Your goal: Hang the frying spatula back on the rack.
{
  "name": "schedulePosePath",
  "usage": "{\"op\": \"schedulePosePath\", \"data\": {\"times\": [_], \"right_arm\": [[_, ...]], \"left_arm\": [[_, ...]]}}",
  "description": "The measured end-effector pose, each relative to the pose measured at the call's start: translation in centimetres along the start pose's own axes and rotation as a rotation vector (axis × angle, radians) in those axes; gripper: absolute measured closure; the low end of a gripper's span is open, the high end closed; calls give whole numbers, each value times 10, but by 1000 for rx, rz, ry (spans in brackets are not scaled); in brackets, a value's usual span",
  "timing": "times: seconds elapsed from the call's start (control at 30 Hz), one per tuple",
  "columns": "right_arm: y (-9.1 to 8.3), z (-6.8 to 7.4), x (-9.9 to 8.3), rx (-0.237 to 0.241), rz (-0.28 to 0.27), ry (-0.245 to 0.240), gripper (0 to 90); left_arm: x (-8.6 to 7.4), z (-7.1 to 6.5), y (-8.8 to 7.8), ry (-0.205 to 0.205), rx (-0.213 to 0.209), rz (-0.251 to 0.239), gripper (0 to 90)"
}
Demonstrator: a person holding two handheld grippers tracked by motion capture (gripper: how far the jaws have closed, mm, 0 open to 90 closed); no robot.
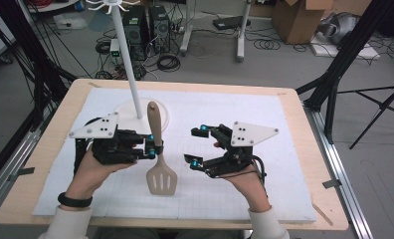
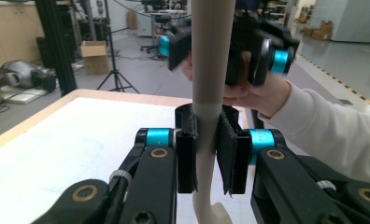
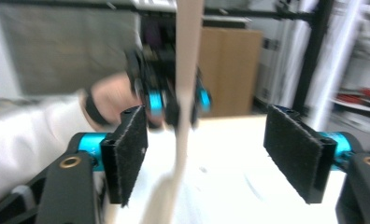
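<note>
The beige plastic slotted spatula point(image 1: 160, 158) stands above the white mat point(image 1: 264, 199) at the near middle of the table, its long axis running near to far: the slotted blade toward the near edge, the handle end pointing far. The left gripper point(image 1: 154, 147) pinches its handle from the left. To the right, well apart, the right gripper point(image 1: 197, 147) has its jaws spread wide around nothing. Farther off stands a white pole stand point(image 1: 130, 69).

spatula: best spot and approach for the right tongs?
Probably the bare upper handle of the spatula, above the left tongs, which are shut on the neck. It stands roughly upright, slotted blade down, so bring the open right tongs in level from the right, pads on opposite sides of the handle.
</note>
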State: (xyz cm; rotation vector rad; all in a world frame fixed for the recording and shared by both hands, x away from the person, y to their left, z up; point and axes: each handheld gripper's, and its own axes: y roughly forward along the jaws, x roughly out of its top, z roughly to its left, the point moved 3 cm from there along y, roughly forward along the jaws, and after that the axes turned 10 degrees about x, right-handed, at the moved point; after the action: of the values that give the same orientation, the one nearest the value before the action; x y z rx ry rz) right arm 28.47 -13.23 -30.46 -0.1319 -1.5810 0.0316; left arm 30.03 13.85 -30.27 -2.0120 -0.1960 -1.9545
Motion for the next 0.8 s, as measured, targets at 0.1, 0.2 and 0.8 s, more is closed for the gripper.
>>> {"op": "schedulePosePath", "data": {"times": [0.1, 0.2, 0.8], "right_arm": [[-9, -1, -18, -73, 58, -20, 257], [-19, -3, -36, -153, 124, -23, 252], [-81, -10, -96, -238, 173, 79, 233]], "left_arm": [[6, 13, -7, -10, 53, 7, 783], [14, 24, -15, -2, 87, 10, 783], [57, 85, -45, 21, 187, 18, 783]]}}
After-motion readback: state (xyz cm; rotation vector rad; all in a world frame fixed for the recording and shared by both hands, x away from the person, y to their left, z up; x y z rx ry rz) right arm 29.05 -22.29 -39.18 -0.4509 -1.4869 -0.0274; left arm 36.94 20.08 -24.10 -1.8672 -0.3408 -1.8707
